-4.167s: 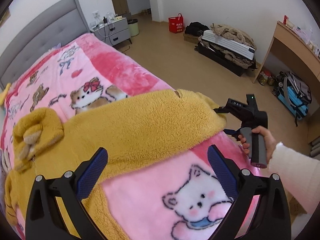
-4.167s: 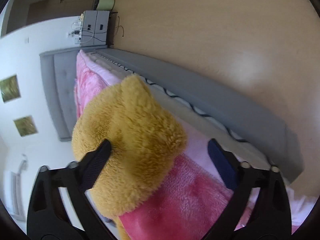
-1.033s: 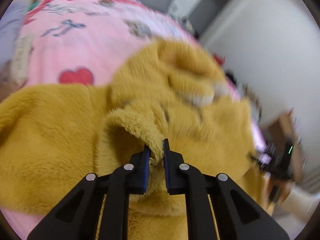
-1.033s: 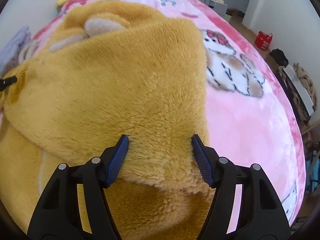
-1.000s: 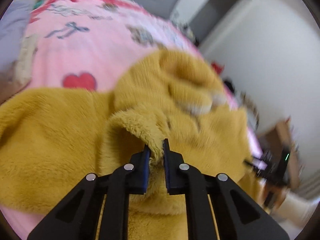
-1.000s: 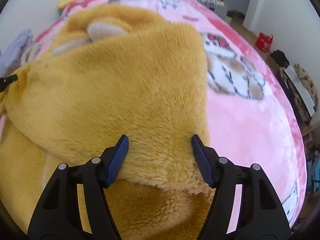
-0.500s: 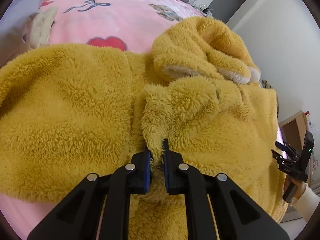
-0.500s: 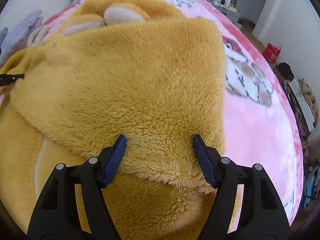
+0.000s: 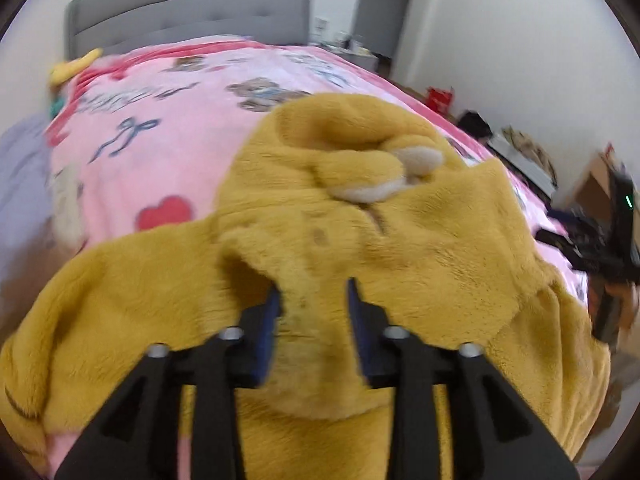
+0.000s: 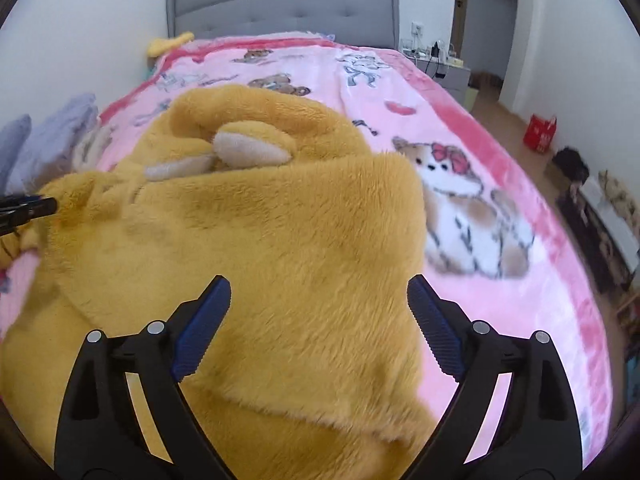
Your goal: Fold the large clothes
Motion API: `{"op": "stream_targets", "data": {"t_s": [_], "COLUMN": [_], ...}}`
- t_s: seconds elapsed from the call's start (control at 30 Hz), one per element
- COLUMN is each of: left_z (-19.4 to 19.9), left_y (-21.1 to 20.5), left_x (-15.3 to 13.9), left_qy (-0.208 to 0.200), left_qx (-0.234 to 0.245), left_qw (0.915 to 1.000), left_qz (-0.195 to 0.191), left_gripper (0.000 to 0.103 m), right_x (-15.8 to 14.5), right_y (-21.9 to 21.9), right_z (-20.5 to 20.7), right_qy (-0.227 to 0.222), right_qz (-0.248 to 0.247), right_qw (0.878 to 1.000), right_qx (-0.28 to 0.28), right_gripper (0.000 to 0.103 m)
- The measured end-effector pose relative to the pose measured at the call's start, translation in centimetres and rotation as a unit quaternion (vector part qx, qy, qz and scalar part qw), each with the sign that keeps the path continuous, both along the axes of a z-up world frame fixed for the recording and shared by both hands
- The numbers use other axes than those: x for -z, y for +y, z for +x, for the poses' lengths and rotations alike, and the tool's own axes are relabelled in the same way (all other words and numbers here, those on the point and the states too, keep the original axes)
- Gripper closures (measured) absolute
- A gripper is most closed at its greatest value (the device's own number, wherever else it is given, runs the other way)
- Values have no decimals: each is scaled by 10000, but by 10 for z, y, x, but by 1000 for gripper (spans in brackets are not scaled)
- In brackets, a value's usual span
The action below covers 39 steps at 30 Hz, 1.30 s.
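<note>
A large fuzzy mustard-yellow hooded garment point(image 9: 400, 240) with cream bear ears lies folded over on the pink cartoon blanket point(image 9: 160, 152); it fills the right wrist view too point(image 10: 260, 240). My left gripper point(image 9: 314, 300) is part open, its blue pads either side of a fold of the fleece without pinching it. My right gripper point(image 10: 318, 312) is wide open just above the garment's folded top layer, holding nothing. The left gripper's tip shows at the left edge of the right wrist view point(image 10: 28, 208).
The bed has a grey headboard point(image 10: 288, 4) at the far end. Grey clothes point(image 10: 52, 136) lie at the bed's left side. A red bag point(image 10: 542, 134), a nightstand point(image 10: 452, 72) and dark bags point(image 10: 600, 216) stand on the floor to the right.
My left gripper has opened and let go of the fleece fold it was pinching. My right gripper has opened wider and lifted back from the garment's edge.
</note>
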<state>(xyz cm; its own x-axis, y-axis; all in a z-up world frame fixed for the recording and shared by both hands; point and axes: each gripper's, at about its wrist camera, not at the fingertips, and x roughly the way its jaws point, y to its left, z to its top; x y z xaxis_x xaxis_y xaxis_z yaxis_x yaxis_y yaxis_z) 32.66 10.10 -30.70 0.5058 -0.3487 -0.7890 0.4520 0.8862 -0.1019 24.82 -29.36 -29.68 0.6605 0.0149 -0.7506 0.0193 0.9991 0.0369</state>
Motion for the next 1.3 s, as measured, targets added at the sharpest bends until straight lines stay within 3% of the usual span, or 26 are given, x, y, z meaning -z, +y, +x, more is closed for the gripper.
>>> {"op": "stream_targets", "data": {"t_s": [0.03, 0.17, 0.33, 0.47, 0.6, 0.67, 0.7, 0.77, 0.83, 0.97, 1.03, 1.1, 1.17, 1.3], "left_z": [0, 7, -1, 4, -3, -4, -3, 3, 10, 20, 21, 18, 13, 19], "left_y": [0, -8, 18, 50, 65, 52, 44, 24, 13, 19, 33, 45, 52, 45], "left_x": [3, 20, -2, -8, -29, -32, -30, -14, 6, 43, 58, 73, 78, 84], "left_qy": [10, 100, -478, -523, -587, -388, -230, 148, 399, 722, 893, 1108, 1012, 1015], "left_qx": [13, -296, -958, -1442, -1216, -567, -306, 178, 345, -40, -346, -465, -559, -554], "left_qw": [10000, 9992, 9929, 9829, 9897, 9976, 9992, 9996, 9986, 9970, 9949, 9928, 9929, 9932], "left_qz": [68, 245, 514, 1019, 475, 52, -75, -142, -10, 277, 327, -23, -283, -133], "left_gripper": [54, 53, 53, 53, 52, 34, 34, 34, 34, 34, 34, 34, 34, 31], "right_x": [4, 23, 29, 26, 23, 25, 26, 30, 35, 44, 50, 59, 67, 81], "right_y": [0, -5, 5, 15, 19, 19, 18, 16, 12, 4, 0, -1, 0, 7], "right_z": [9, 36, 44, 41, 36, 33, 31, 27, 24, 16, 13, 10, 7, 11], "right_qy": [95, 441, 554, 532, 531, 572, 621, 696, 776, 840, 933, 1015, 1044, 1062], "right_qz": [-90, 24, -12, -139, -266, -313, -343, -339, -318, -53, 32, 40, 17, -138], "right_qw": [9999, 9990, 9985, 9983, 9978, 9975, 9971, 9967, 9963, 9963, 9956, 9948, 9944, 9942], "right_qx": [9, 37, -1, -181, -280, -287, -274, -246, -211, -200, -130, -116, -173, -110], "right_gripper": [17, 19, 19, 19, 18, 18, 18, 18, 18, 26, 25, 24, 23, 20]}}
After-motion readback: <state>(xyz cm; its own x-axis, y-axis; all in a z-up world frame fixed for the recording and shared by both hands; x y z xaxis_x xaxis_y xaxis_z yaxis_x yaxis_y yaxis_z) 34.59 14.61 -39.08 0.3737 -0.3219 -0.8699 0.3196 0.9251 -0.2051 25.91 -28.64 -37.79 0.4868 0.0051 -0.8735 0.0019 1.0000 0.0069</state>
